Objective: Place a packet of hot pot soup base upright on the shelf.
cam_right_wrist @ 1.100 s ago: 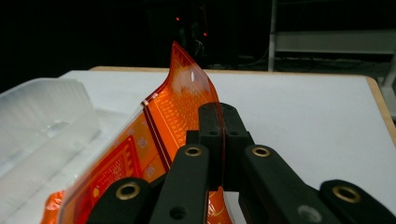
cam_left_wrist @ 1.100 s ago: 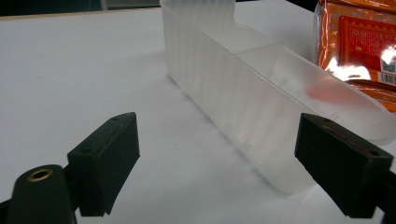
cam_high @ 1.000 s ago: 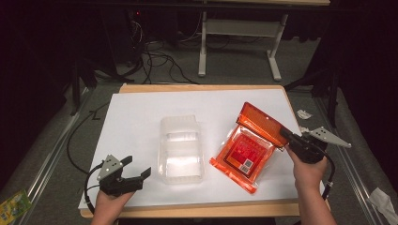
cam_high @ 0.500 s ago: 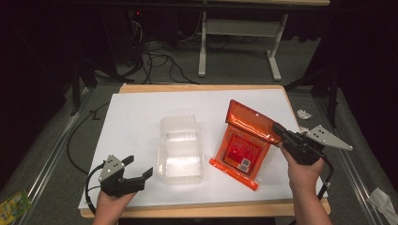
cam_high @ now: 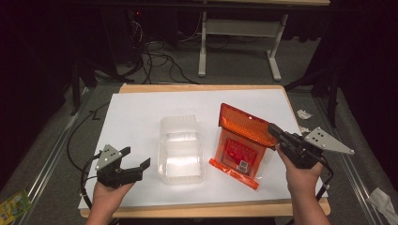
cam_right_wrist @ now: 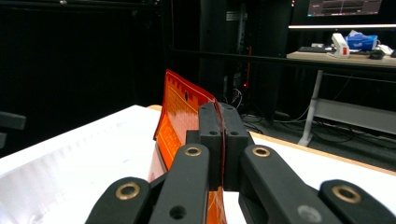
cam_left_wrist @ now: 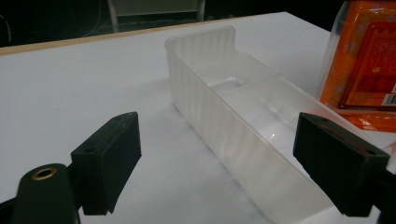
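Two grippers are at work: the right gripper pinches the top edge of the orange packet, whose bottom edge rests on the desk just right of the clear plastic tray. To do this well, I judge the packet should rise clear of the tray's wall before moving across. The right hand reaches in low from the near right. The left gripper, jaws spread, hovers left of the tray.

Nothing can be read: the orange packet carries a red printed label and a small barcode-like sticker below it, both too blurred.
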A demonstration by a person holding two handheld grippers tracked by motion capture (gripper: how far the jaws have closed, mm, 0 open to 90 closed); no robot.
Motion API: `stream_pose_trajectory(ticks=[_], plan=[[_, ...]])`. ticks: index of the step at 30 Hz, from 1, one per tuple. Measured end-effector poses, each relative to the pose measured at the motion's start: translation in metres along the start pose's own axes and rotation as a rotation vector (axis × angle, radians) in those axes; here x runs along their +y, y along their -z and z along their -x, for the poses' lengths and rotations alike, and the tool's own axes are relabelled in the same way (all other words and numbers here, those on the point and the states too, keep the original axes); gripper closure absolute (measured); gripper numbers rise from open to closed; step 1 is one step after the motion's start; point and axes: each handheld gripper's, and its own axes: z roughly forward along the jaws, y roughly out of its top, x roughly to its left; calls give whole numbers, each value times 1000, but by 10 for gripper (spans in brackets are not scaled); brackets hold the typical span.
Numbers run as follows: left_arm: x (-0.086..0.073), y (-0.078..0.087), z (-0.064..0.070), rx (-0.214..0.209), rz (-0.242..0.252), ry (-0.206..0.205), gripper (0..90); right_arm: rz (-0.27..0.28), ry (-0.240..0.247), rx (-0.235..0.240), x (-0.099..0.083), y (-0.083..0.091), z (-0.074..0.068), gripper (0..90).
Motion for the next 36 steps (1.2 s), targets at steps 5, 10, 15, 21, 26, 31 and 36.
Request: stream_pose_trajectory(ticks=[5,10,15,21,26,31,36], plan=[[15,-14,8,-54,10,10,162,7,2,17,1,1,-4,900],[34,-31,24,-107,26,1,167,13,18,27,3,2,-8,900],[50,-48,39,-141,23,-3,167,11,18,38,5,4,-9,900],[66,-72,60,-190,17,-34,177,16,11,47,4,4,-8,900],[74,-94,76,-226,7,-49,178,16,10,51,3,4,-8,900],[82,-115,90,-268,4,-47,189,21,12,61,2,5,-7,900],[95,-135,109,-326,9,-43,230,24,7,64,2,5,-6,900]])
